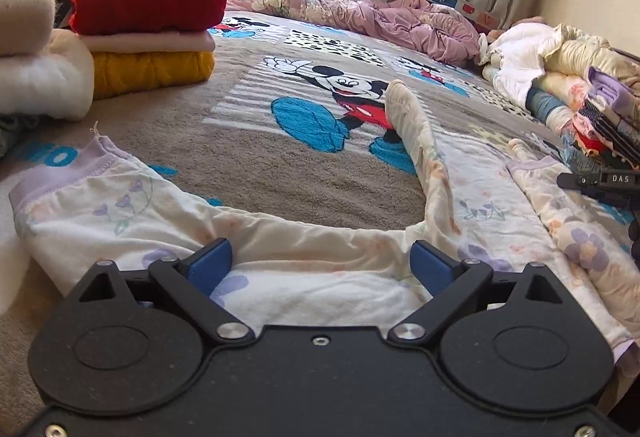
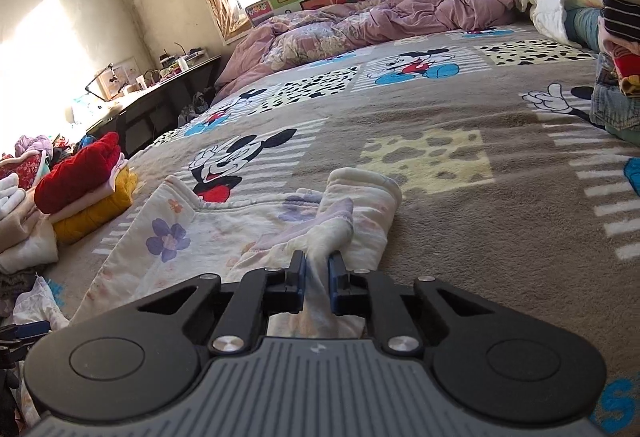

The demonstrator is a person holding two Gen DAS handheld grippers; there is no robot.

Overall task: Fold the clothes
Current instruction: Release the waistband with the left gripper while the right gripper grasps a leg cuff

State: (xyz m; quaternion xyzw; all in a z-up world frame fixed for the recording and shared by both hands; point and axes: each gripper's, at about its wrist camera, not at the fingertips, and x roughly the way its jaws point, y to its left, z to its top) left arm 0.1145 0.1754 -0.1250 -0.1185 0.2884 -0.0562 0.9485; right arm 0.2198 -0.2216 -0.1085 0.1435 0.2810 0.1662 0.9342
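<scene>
A cream floral garment (image 1: 320, 277) with lilac trim lies spread on the Mickey Mouse blanket (image 1: 248, 141). My left gripper (image 1: 320, 265) is open, its blue pads (image 1: 210, 265) wide apart over the garment's edge. One part of the garment (image 1: 412, 125) stretches away toward the middle of the bed. My right gripper (image 2: 317, 271) is shut on a bunched fold of the same garment (image 2: 200, 233), near its lilac cuff (image 2: 336, 213). The right gripper's tip also shows at the right edge of the left wrist view (image 1: 600, 185).
A stack of folded red, pink and yellow clothes (image 1: 148, 29) stands at the left, also in the right wrist view (image 2: 88, 181). A rumpled pink duvet (image 1: 360, 9) lies at the back. Piled clothes and bedding (image 1: 580, 89) line the right side. A desk (image 2: 152, 97) stands beside the bed.
</scene>
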